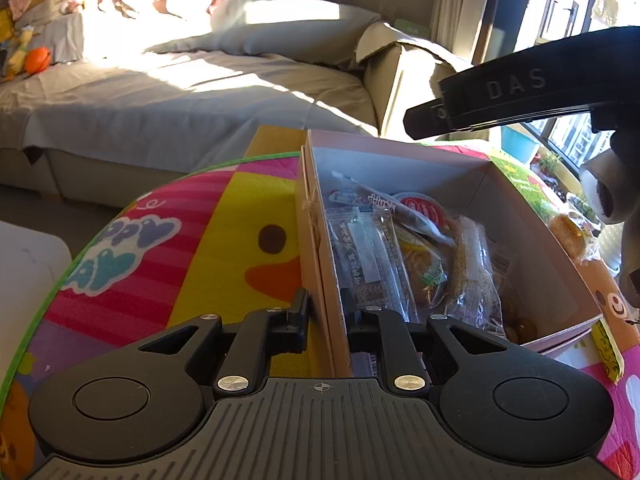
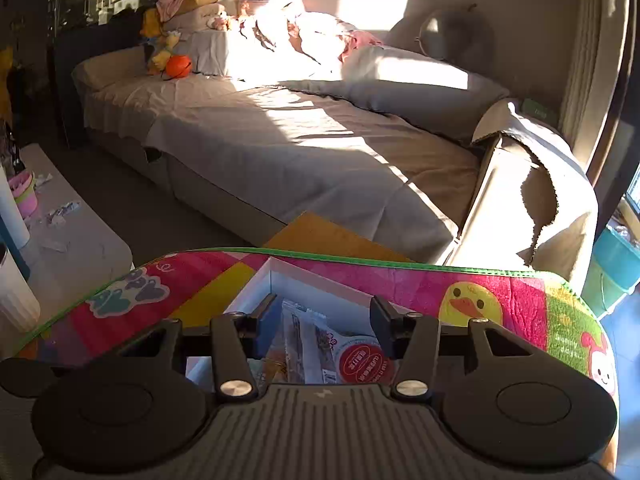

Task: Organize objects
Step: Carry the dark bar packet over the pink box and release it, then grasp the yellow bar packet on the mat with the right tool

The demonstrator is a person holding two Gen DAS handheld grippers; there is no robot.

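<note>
A pink cardboard box (image 1: 532, 256) stands on a bright duck-print mat (image 1: 160, 248). It holds several wrapped snacks: a clear packet (image 1: 368, 256), a wrapped bun (image 1: 428, 272) and a red-lidded cup (image 1: 424, 208). My left gripper (image 1: 325, 314) is shut on the box's left wall, one finger outside and one inside. My right gripper (image 2: 323, 314) hangs open over the box (image 2: 304, 276), above the red-lidded cup (image 2: 362, 360), with nothing between its fingers. In the left wrist view the right gripper (image 1: 424, 120) reaches in from the upper right, over the box's far end.
A wrapped bun (image 1: 568, 232) and a yellow packet (image 1: 608, 352) lie on the mat to the right of the box. Beyond the mat's green edge are a yellow board (image 2: 328, 236), a grey sofa (image 2: 300, 148) and a low white table (image 2: 80, 232) at left.
</note>
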